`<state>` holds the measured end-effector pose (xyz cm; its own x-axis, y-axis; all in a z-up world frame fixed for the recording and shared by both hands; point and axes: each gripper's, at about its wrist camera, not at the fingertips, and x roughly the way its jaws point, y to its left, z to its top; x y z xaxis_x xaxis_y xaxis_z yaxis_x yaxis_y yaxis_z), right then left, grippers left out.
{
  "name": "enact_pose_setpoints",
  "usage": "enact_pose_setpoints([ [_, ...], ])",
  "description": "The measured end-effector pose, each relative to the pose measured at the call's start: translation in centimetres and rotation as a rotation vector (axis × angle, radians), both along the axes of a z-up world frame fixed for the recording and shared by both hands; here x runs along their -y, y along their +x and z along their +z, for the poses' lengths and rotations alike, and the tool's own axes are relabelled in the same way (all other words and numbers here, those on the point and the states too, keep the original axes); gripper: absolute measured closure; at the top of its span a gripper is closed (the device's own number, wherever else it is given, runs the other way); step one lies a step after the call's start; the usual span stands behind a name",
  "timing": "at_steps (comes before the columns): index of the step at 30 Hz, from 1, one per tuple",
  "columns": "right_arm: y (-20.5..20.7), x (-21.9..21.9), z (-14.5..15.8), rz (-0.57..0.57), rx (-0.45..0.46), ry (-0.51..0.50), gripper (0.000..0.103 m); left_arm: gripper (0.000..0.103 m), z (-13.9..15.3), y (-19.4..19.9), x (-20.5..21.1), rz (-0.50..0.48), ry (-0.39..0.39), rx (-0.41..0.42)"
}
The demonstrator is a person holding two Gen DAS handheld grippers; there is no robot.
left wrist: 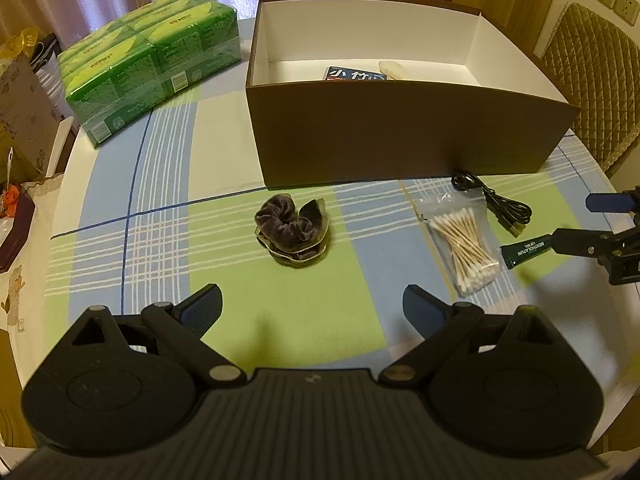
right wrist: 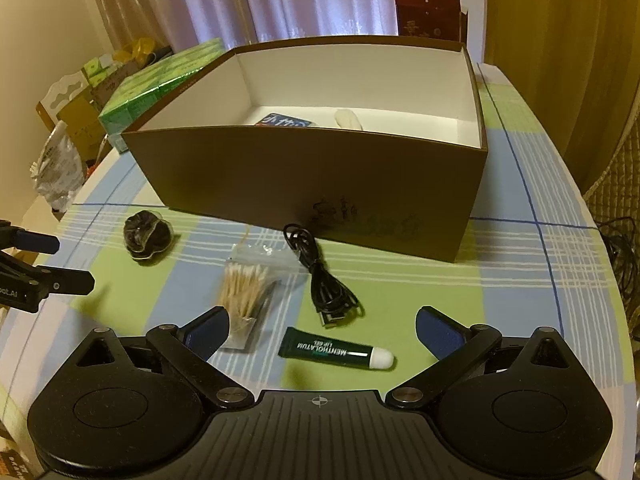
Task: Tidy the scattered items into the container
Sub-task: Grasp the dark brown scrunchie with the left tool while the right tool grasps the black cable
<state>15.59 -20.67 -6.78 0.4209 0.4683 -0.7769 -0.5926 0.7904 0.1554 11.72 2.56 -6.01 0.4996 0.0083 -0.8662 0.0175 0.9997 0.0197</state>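
A brown box (left wrist: 400,136) with a white inside stands at the back of the table; a blue packet (left wrist: 354,74) and a pale item (left wrist: 392,68) lie in it. In front of it lie a dark velvet scrunchie (left wrist: 294,232), a bag of cotton swabs (left wrist: 464,248), a black cable (left wrist: 492,204) and a green lip gel tube (left wrist: 524,250). My left gripper (left wrist: 312,304) is open, a short way before the scrunchie. My right gripper (right wrist: 322,324) is open, low over the table, with the lip gel tube (right wrist: 336,350) lying between its fingers, untouched. The cable (right wrist: 320,276) and swabs (right wrist: 244,292) lie just beyond.
A green multipack of tissues (left wrist: 148,60) sits left of the box. A checked cloth (left wrist: 168,216) covers the round table. Cluttered boxes and bags stand off its left edge, a padded chair (left wrist: 592,80) at the right, curtains behind.
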Motion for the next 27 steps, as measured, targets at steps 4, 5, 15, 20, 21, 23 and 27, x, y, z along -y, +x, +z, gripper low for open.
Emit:
enact_pose_setpoints([
  [4, 0.9, -0.5, -0.7, 0.046, -0.005, -0.009, 0.023, 0.008, -0.5, 0.7, 0.0, -0.002, 0.003, -0.006],
  [5, 1.2, -0.6, -0.9, 0.046, -0.01, -0.008, 0.023, 0.008, -0.6, 0.9, 0.0, -0.003, 0.003, -0.006],
  [15, 3.1, -1.1, -1.8, 0.085, -0.014, -0.009, 0.023, 0.008, -1.6, 2.5, -0.6, 0.003, 0.024, 0.001],
  [20, 4.0, -1.4, -2.2, 0.091, -0.019, -0.014, 0.023, 0.011, -2.5, 3.5, -0.8, -0.007, 0.039, 0.005],
  [21, 4.2, -1.4, -2.3, 0.092, -0.022, -0.013, 0.023, 0.011, -2.7, 3.8, -0.8, -0.01, 0.043, 0.008],
  [23, 4.4, -1.5, -2.4, 0.095, -0.024, -0.015, 0.023, 0.013, -3.0, 4.3, -0.9, -0.014, 0.054, 0.017],
  [27, 4.7, -1.4, -2.5, 0.097, -0.028, -0.015, 0.023, 0.015, -3.8, 5.4, -1.2, -0.018, 0.07, 0.031],
])
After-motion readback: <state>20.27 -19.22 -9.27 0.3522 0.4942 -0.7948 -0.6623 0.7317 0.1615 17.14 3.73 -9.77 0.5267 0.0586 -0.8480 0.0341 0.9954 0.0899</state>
